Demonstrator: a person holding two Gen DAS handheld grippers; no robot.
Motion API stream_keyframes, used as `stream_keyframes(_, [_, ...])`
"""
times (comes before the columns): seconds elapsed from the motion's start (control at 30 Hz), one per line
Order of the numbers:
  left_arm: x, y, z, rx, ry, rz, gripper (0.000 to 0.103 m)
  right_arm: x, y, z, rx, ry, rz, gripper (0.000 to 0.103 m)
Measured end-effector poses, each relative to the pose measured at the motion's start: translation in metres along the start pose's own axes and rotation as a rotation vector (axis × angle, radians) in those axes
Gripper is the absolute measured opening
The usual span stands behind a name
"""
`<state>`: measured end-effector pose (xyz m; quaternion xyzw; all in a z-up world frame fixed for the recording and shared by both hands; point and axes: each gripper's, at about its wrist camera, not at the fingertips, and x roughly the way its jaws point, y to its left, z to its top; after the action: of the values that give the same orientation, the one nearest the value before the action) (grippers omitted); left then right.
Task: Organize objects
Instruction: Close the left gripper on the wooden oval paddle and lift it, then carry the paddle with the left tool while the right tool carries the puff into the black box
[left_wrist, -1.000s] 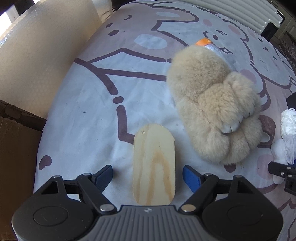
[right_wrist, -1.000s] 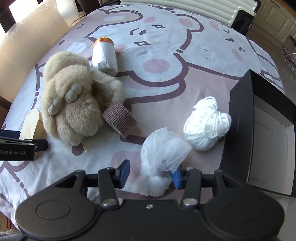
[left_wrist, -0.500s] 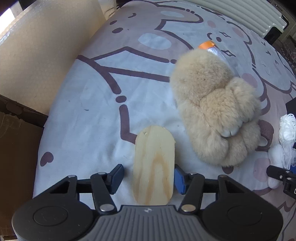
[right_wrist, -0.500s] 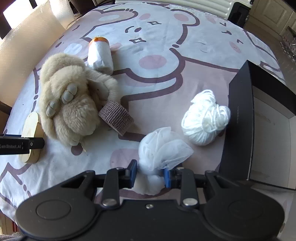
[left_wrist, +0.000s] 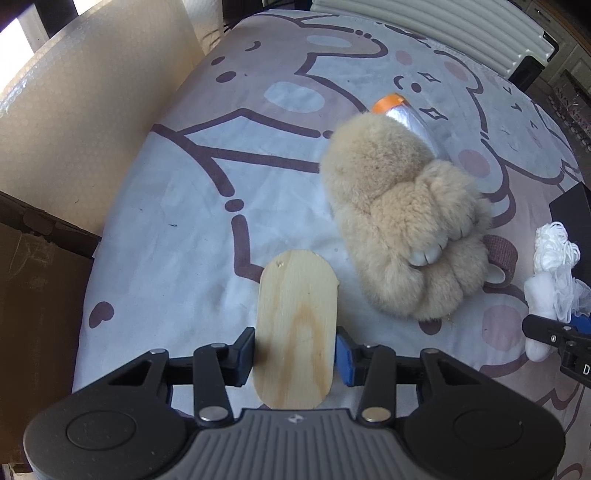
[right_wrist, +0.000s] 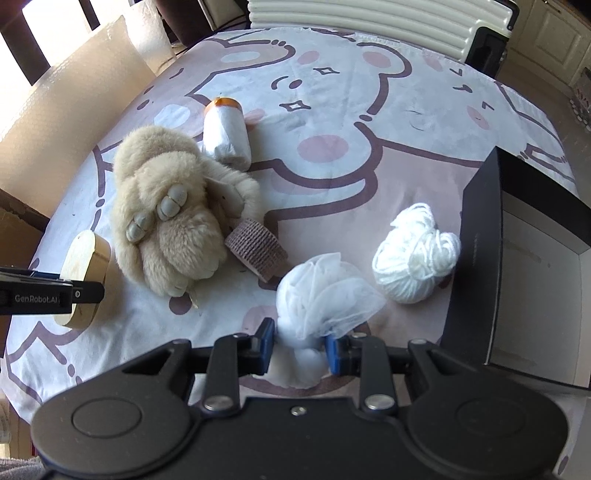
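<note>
My left gripper (left_wrist: 295, 354) is shut on an oval wooden block (left_wrist: 295, 325), both blue pads pressed against its sides; the block also shows in the right wrist view (right_wrist: 86, 273). My right gripper (right_wrist: 300, 349) is shut on a white mesh bath puff (right_wrist: 325, 291), which also shows in the left wrist view (left_wrist: 554, 284). A beige plush paw slipper (right_wrist: 170, 210) lies between the two. A black open box (right_wrist: 517, 258) stands at the right.
A brown bandage roll (right_wrist: 256, 249) lies against the plush. A white yarn ball (right_wrist: 417, 254) sits beside the box. A white roll with an orange end (right_wrist: 225, 133) lies behind the plush. A bubble-wrap roll (left_wrist: 92, 110) stands left of the table; a cream radiator (right_wrist: 369, 22) stands behind.
Both grippers have closed: the left one onto the wooden block, the right one onto the mesh puff. Both views have pulled back slightly.
</note>
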<state>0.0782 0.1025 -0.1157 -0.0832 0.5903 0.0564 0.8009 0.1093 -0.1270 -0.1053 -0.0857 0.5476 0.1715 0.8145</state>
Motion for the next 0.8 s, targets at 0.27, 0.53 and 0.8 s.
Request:
stream_keyframes(0.27, [-0.029,-0.001,0.003,0.002,-0.065,0.016,0.045,-0.019,0.005,0.004,-0.041,-0.047,-0.013,0.03])
stream_keyframes(0.53, [-0.065,-0.021,0.011,0.052,-0.143,0.022,0.045,-0.045,-0.002,0.007,-0.042,-0.079,-0.056,0.03])
stream_keyframes(0.8, [-0.104,-0.048,0.019,0.126,-0.215,0.027,0.045,-0.083,-0.008,0.013,-0.031,-0.137,-0.074,0.03])
